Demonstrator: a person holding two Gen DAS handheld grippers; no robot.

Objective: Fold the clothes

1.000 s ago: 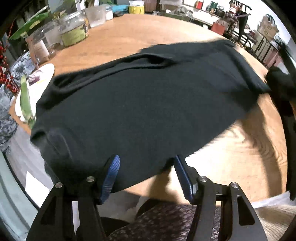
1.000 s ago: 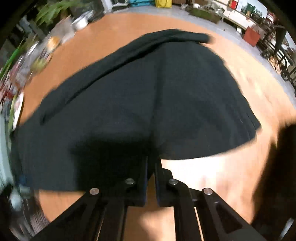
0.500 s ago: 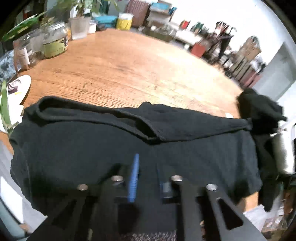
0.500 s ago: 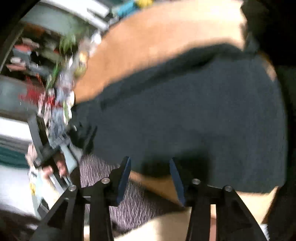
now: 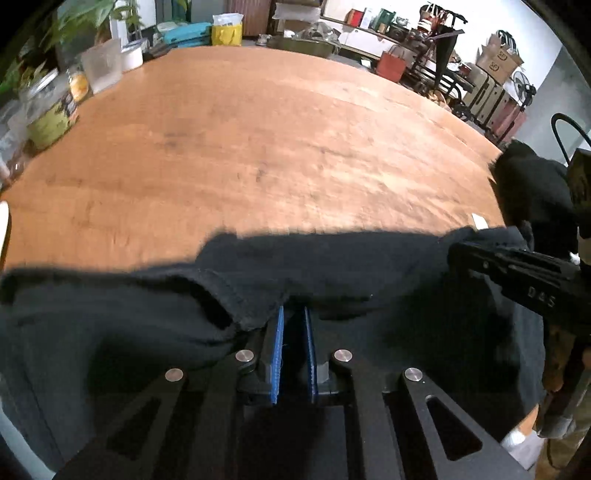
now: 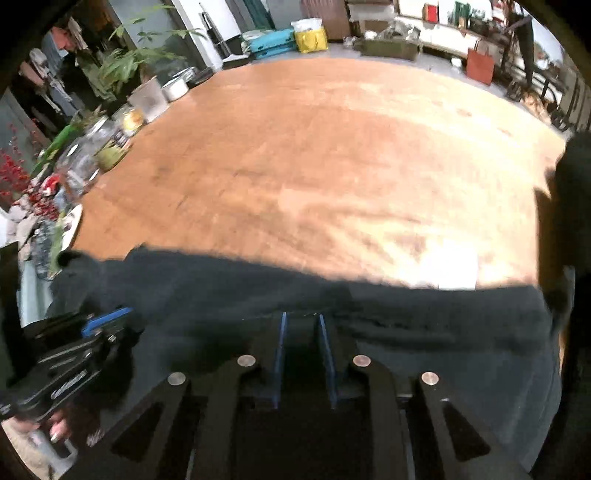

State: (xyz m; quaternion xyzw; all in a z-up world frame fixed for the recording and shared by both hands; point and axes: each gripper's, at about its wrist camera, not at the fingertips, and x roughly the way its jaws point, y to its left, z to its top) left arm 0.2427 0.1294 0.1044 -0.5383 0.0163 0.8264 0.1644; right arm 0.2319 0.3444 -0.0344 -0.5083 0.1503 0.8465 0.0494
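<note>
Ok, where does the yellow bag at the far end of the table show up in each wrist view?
Left wrist: yellow bag at top, left of centre, past the table's far edge.
Right wrist: yellow bag at top centre, past the far edge.
Shared landmark: the turquoise case just left of it in both.

Dark garment (image 6: pixel 369 306) across wooden table's (image 6: pixel 332 166) near edge.

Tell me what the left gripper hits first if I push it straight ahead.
Nothing solid, probably: the left gripper already pinches the black garment, and beyond its fingers lies only bare wooden table, though depth is unclear.
</note>
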